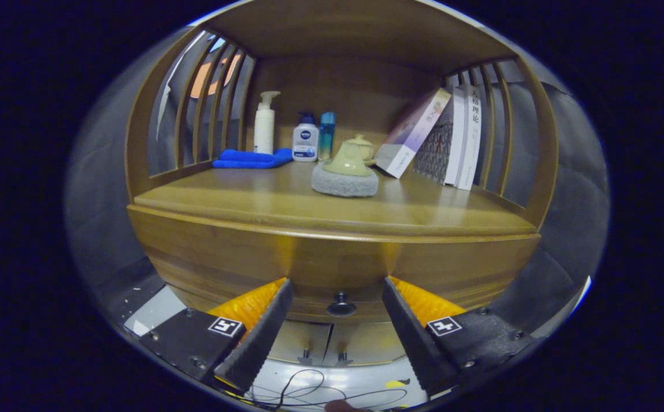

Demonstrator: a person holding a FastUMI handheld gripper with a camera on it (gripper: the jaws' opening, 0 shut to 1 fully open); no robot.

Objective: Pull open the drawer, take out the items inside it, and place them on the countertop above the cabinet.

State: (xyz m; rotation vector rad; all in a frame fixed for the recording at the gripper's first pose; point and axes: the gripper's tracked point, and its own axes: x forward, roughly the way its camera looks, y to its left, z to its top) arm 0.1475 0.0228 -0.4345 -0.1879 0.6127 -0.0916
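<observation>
Drawer front of brown varnished wood (332,269) spans the lower centre of the frame, closed, directly under the wooden table top (286,206). Its only hold is a small dark round knob (341,304), low at the centre. The gripper (336,286) has its fingers spread wide, empty, with the knob between the tips and just beyond them. The knob looks rigid, smooth and small, so it is likely slippery: close squarely on its stem side and pull straight back. The wooden drawer probably slides with some weight and friction. Drawer contents are hidden.
</observation>
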